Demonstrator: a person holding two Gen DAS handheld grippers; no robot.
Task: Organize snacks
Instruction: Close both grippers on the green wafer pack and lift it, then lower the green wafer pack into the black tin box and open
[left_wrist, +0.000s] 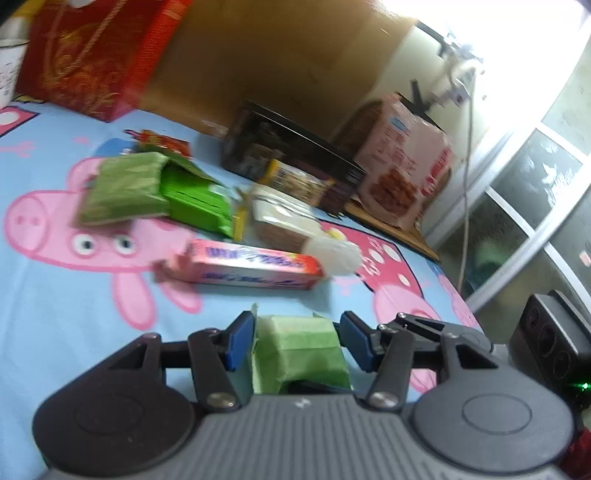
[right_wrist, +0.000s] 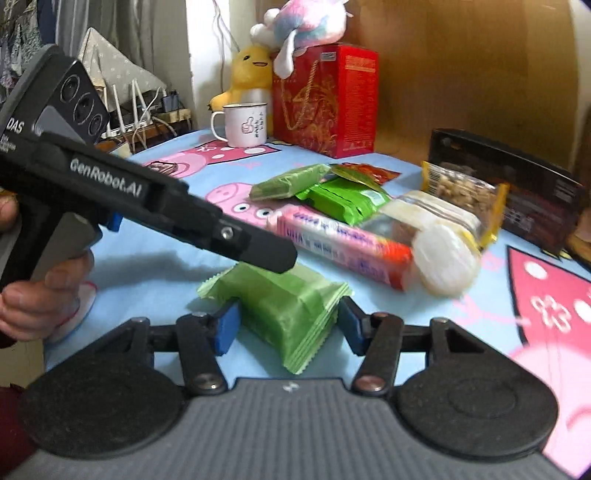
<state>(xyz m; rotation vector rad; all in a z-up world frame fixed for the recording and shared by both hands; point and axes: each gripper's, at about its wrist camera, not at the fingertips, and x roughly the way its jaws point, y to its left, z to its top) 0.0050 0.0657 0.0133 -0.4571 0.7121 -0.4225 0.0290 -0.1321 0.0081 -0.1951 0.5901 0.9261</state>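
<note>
Both the left gripper (left_wrist: 297, 341) and right gripper (right_wrist: 284, 325) close on one green packet (right_wrist: 284, 310) lying on the near sheet (right_wrist: 155, 266), the snack pile (right_wrist: 354, 221) lying beyond it.

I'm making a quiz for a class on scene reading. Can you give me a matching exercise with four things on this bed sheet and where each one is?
Things:
1. pale green wrapped snack
2. white mug
3. long pink box
4. plush toy

Places:
A. on top of the red gift box
B. between the right tool's blue pads
C. beside the yellow duck toy
D. lying among the pile of snacks

Pairs: 1-B, 2-C, 3-D, 4-A
</note>
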